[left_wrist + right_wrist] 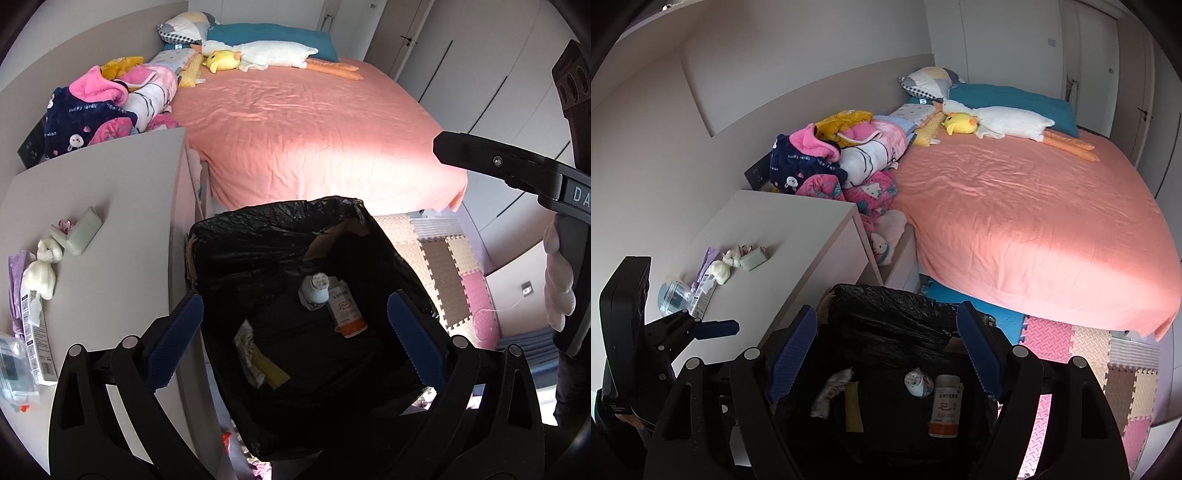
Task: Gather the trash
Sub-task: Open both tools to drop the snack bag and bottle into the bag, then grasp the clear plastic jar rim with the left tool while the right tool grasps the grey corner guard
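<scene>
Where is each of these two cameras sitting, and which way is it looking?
Left wrist view: on the left claw, looking down into the black-lined trash bin; the right claw's black finger and a hand show.
Right wrist view: on the right claw, above the same bin; the left claw shows.
Both share the bin, white cabinet and pink bed.

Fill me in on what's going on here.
A person is collecting trash with a handheld gripper in each hand. Both the left gripper and the right gripper hang open and empty over a bin with a black liner. In the bin lie an orange-capped bottle, a small white bottle and a crumpled wrapper. More bits, including a white wad, wait on the white cabinet beside it.
</scene>
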Tool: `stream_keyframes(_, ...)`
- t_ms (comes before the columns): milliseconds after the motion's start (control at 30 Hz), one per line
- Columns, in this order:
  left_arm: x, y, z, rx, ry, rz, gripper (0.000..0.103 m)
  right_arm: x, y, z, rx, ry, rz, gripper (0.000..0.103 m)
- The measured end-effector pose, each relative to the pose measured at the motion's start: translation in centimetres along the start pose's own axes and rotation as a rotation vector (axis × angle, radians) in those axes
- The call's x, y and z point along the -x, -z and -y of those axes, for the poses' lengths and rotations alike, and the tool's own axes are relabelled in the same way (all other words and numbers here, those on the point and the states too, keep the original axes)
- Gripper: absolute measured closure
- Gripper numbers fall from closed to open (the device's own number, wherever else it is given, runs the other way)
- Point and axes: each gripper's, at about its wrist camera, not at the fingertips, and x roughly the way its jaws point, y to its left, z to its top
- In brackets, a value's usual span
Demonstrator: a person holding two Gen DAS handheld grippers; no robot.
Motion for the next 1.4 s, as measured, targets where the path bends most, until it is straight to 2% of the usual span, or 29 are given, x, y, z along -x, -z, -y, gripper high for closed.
stream_keyframes(367, 0.4, 1.1, -0.5, 0.027, -0.023, -0.003, 0.006, -0.4, 0.2, -1.1, 0.037, -0.025, -0.014, 0.025)
stream_keyframes(733, 1.6, 2.7, -3.0, 0.092, -0.061, 0.012, 0.006, -2.0, 0.0, -4.6, 0.110, -0.081, -0.048, 0.024)
stream_keyframes(1400, 5.4, 7.9, -11.9, 0.347, -0.196, 0.038, 0.006, -7.7, -0.7, -15.0, 0.299, -0.213, -0.141, 0.025)
